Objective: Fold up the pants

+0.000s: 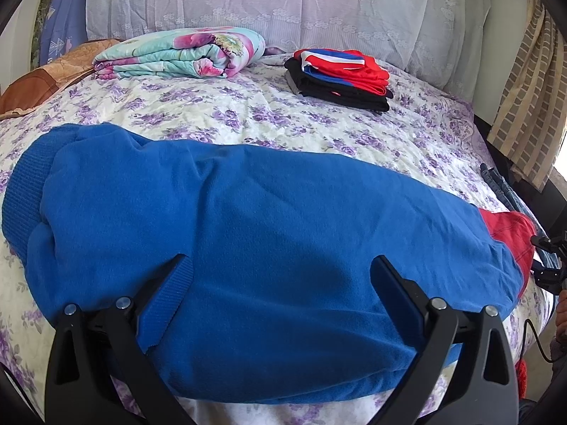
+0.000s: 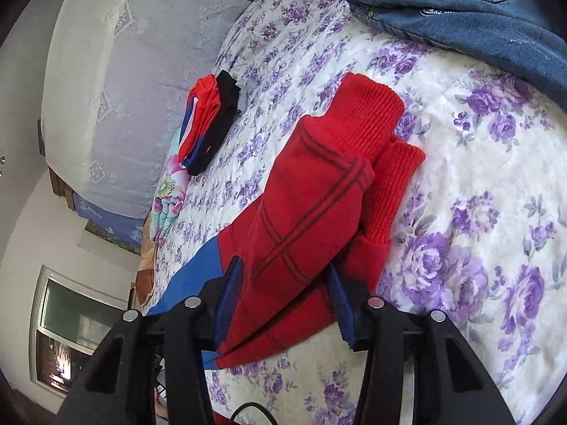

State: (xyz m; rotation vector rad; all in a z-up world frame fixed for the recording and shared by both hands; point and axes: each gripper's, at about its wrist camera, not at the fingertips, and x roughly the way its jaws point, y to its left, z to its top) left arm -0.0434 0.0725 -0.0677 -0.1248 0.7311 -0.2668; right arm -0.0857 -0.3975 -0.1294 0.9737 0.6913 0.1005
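Observation:
Blue pants with red lower legs lie lengthwise across the floral bed. The ribbed waistband is at the left and the red leg ends at the right. My left gripper is open, its fingers straddling the blue fabric near the bed's front edge. In the right wrist view the red legs end in ribbed cuffs. My right gripper is open, with its fingers on either side of the red leg fabric.
A stack of folded red, blue and black clothes sits at the back of the bed. A folded floral quilt lies to its left. Blue jeans lie by the right edge. Pillows line the headboard.

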